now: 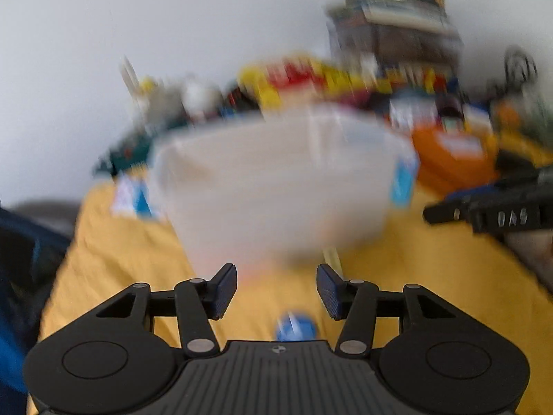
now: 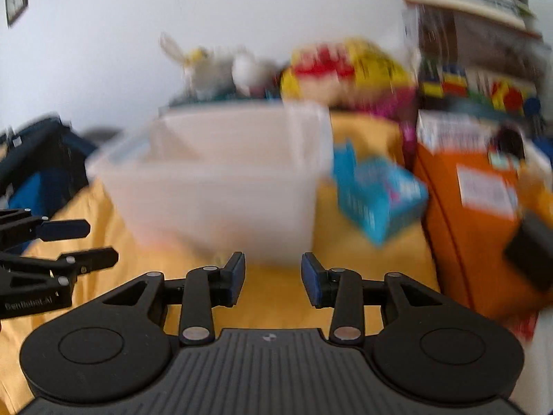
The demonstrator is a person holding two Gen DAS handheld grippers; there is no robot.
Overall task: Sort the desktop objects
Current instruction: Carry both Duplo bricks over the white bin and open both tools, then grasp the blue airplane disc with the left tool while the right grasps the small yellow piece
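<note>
Both views are blurred by motion. A translucent white plastic bin (image 1: pixel 276 186) stands on the yellow tablecloth (image 1: pixel 121 259), just ahead of my left gripper (image 1: pixel 276 290), which is open and empty. A small blue round object (image 1: pixel 295 326) lies on the cloth below its fingers. In the right wrist view the same bin (image 2: pixel 221 190) is ahead of my right gripper (image 2: pixel 273 280), open and empty. A light blue box (image 2: pixel 376 197) lies right of the bin. The left gripper shows at the left edge of the right wrist view (image 2: pixel 79 243), and the right gripper at the right edge of the left wrist view (image 1: pixel 484 212).
An orange box (image 2: pixel 473 221) stands at the right. Behind the bin are a yellow and red package (image 2: pixel 345 69), a white plush toy (image 2: pixel 214 65) and shelves with books (image 2: pixel 477 34). A dark blue bag (image 2: pixel 41 159) sits at the left.
</note>
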